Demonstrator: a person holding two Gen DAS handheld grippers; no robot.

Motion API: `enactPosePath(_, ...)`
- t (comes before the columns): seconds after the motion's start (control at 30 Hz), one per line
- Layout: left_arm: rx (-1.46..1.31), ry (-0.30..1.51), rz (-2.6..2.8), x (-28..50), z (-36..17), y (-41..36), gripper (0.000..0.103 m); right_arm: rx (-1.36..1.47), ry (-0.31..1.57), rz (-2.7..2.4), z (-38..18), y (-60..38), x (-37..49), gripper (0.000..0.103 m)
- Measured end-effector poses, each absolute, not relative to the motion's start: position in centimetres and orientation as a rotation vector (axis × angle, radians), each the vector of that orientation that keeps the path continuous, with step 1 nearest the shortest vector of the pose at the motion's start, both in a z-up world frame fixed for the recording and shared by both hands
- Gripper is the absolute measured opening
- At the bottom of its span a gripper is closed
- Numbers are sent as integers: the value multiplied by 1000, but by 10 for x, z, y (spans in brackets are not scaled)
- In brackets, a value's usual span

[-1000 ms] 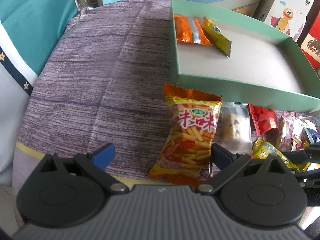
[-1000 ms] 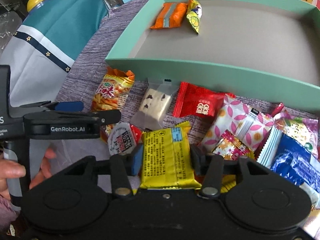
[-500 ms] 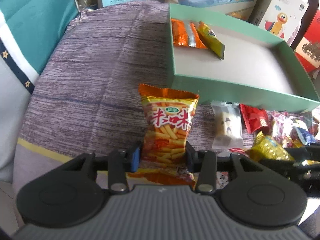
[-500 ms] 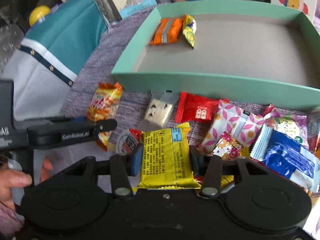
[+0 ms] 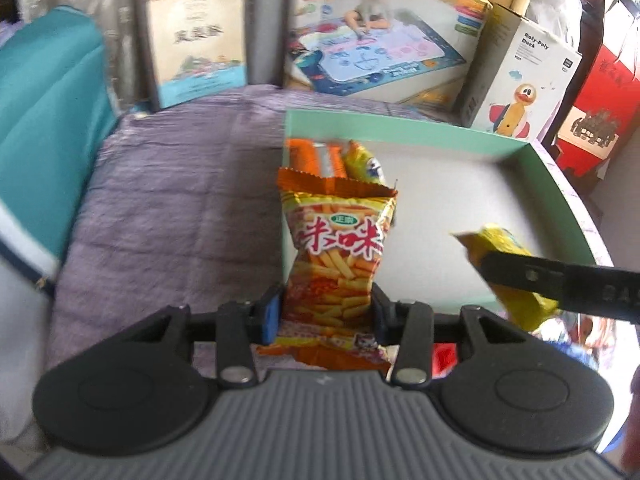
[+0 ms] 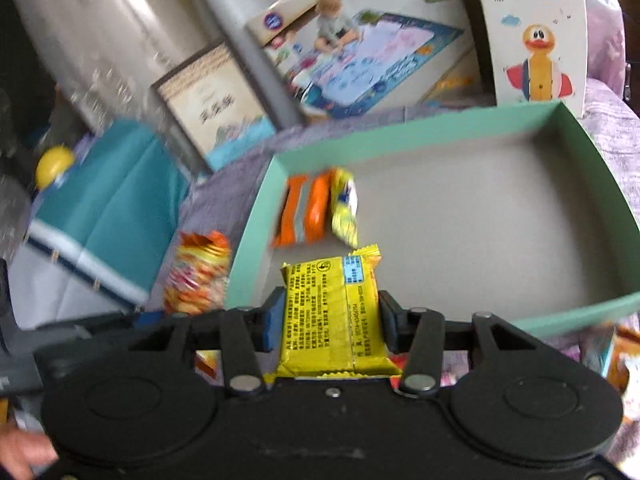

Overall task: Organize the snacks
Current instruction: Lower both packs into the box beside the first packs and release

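Note:
My left gripper [image 5: 326, 314] is shut on an orange bag of fry snacks [image 5: 338, 248] and holds it up over the near left corner of the green tray [image 5: 400, 130]. My right gripper [image 6: 330, 320] is shut on a yellow snack packet [image 6: 332, 312] and holds it above the tray's [image 6: 248, 248] near left part. The yellow packet also shows in the left wrist view [image 5: 504, 268]. An orange packet [image 6: 304, 212] and a small yellow packet [image 6: 345, 206] lie in the tray's far left corner. The fry bag shows left of the tray in the right wrist view [image 6: 196, 276].
The tray sits on a purple cloth [image 5: 180, 200]. Toy boxes, among them a duck box [image 5: 520, 88] and a framed picture [image 5: 196, 44], stand behind it. A teal cushion [image 5: 44, 128] is at the left. Loose snacks lie at the near right [image 6: 616, 360].
Both grippers have lifted their packets off the cloth and moved forward over the tray. The left gripper shut on the fry bag one second ago.

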State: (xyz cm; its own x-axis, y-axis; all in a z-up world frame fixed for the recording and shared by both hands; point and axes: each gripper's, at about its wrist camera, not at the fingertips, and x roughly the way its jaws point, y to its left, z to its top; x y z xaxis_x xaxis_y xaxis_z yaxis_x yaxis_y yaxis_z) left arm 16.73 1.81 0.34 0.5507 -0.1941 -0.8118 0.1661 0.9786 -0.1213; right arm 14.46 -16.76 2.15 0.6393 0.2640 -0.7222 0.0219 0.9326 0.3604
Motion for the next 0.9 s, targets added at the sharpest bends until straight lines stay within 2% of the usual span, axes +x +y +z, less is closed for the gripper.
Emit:
enactPosePath(0.4, 32, 1015, -208, 215, -24, -6, 45, 409, 893, 117, -13, -163, 193, 48)
enactPosePath(0.47, 38, 998, -208, 215, -23, -6, 57, 441, 906, 135, -16, -161, 194, 51)
enactPosePath(0.5, 23, 995, -227, 214, -22, -7, 70, 451, 905, 139, -16, -161, 195, 60)
enactPosePath(0.53, 14, 989, -237, 214, -21, -7, 88, 459, 901, 145, -16, -162, 196, 74)
enactPosePath(0.6, 58, 935, -188, 208, -16, -11, 103, 461, 886, 140, -14, -163, 196, 84)
enactPosePath(0.77, 71, 925, -187, 205, -11, -13, 103, 462, 876, 119, -10, -170, 190, 84)
enactPosePath(0.83, 77, 928, -174, 204, -11, -13, 103, 461, 875, 111, -9, -173, 187, 95)
enactPosePath(0.9, 76, 934, -168, 200, -10, -13, 103, 457, 862, 102, -6, -175, 180, 98)
